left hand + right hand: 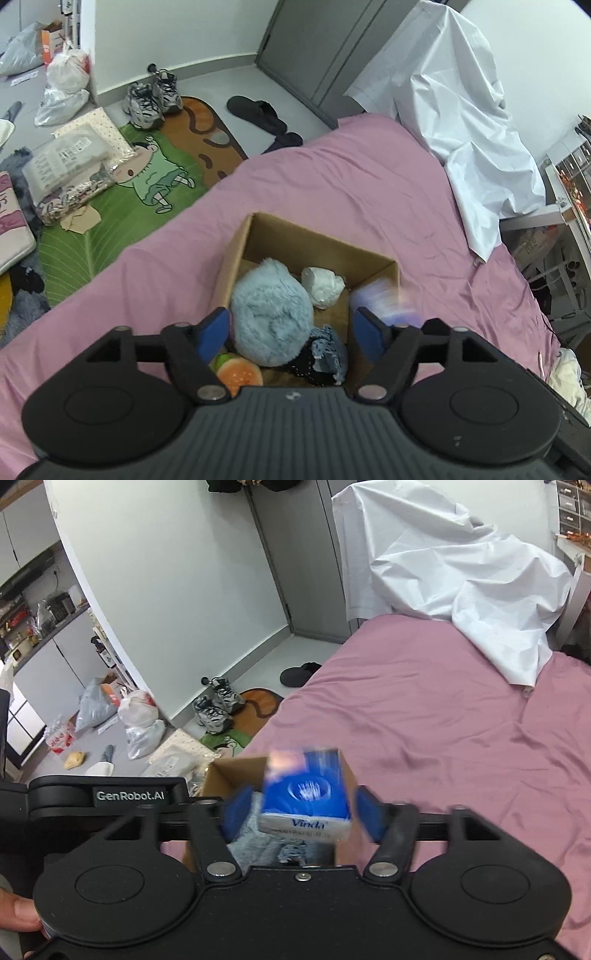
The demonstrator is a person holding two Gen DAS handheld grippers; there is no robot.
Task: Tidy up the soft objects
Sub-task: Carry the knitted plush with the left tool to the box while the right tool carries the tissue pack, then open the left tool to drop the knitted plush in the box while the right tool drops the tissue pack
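An open cardboard box (258,236) sits on the pink bed. In it lie a fluffy light-blue plush (271,317), a white crumpled soft item (322,287), a burger toy (239,374) and a dark blue-black fabric piece (325,356). My left gripper (293,334) is open just above the box. My right gripper (301,814) is open over the same box (231,775). A blue Vinda tissue pack (306,797), blurred, is between its fingers without touching them; it also shows as a blur in the left wrist view (384,299).
The pink bed sheet (369,192) spreads around the box. A white cover (461,122) lies at the bed's far side. On the floor are sneakers (151,98), slippers (258,114), a green cartoon mat (122,206) and plastic bags (66,77).
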